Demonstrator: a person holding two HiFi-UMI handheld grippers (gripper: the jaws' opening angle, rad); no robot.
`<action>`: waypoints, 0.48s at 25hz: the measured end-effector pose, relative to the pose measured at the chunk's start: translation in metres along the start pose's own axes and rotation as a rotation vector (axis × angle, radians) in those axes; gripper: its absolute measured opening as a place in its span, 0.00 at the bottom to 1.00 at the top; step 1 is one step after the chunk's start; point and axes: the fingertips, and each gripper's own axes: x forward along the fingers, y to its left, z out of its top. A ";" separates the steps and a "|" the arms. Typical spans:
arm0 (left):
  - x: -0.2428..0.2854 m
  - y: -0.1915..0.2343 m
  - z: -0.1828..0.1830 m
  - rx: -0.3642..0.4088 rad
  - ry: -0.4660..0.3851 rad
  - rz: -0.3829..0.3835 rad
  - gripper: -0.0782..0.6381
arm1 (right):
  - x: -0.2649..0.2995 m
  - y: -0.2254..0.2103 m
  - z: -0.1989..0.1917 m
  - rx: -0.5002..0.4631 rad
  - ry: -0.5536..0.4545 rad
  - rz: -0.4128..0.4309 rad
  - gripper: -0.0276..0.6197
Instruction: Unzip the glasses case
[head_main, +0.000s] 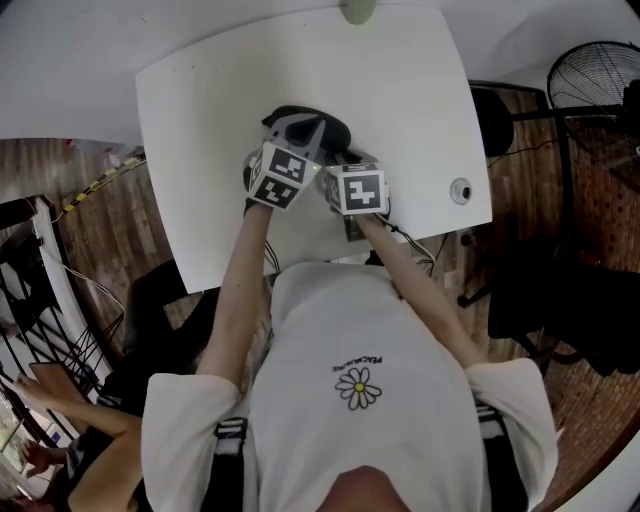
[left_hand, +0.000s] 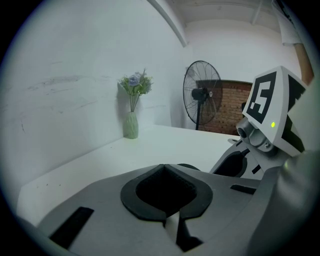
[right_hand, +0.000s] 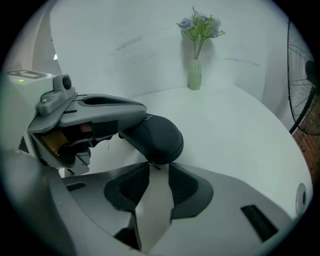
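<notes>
– Two grippers at work? How do the arms lie?
– Two, yes. Both bare forearms reach forward from a white T-shirt (head_main: 360, 330) and converge. The left gripper (left_hand: 163, 167) and right gripper (right_hand: 157, 167) sit side by side, each tipped downward. The left's marker cube (head_main: 278, 178) almost touches the right's.
– And the jaws?
– On the left they are closed together, tips meeting, lying over the top of the glasses case (right_hand: 156, 137). Whether they pinch any part of it I cannot tell; the hollow between the pads is only dark.
– The right?
– A narrow gap, with the white bench (right_hand: 230, 130) showing through it. One end of the case sits just beyond the tips. Its small zip pull (right_hand: 150, 163) hangs between them, close to one tip, and the pads do not press on it.
– What is hidden?
– In the head view the grippers cover most of the case; only a dark rim shows past the jaws.
– Counts?
– One case, one zip pull, one vase of flowers (right_hand: 194, 74) far beyond the jaws, one standing fan (left_hand: 202, 100), two marker cubes.
</notes>
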 end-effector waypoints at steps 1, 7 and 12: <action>0.000 0.001 0.000 -0.002 -0.002 0.002 0.13 | -0.001 0.002 0.000 -0.001 -0.002 0.013 0.22; 0.000 -0.002 0.001 0.006 -0.009 0.013 0.13 | -0.006 0.013 -0.005 -0.118 0.007 0.029 0.06; 0.001 -0.004 0.000 0.032 -0.010 0.036 0.13 | -0.010 0.006 -0.008 -0.165 0.007 0.029 0.05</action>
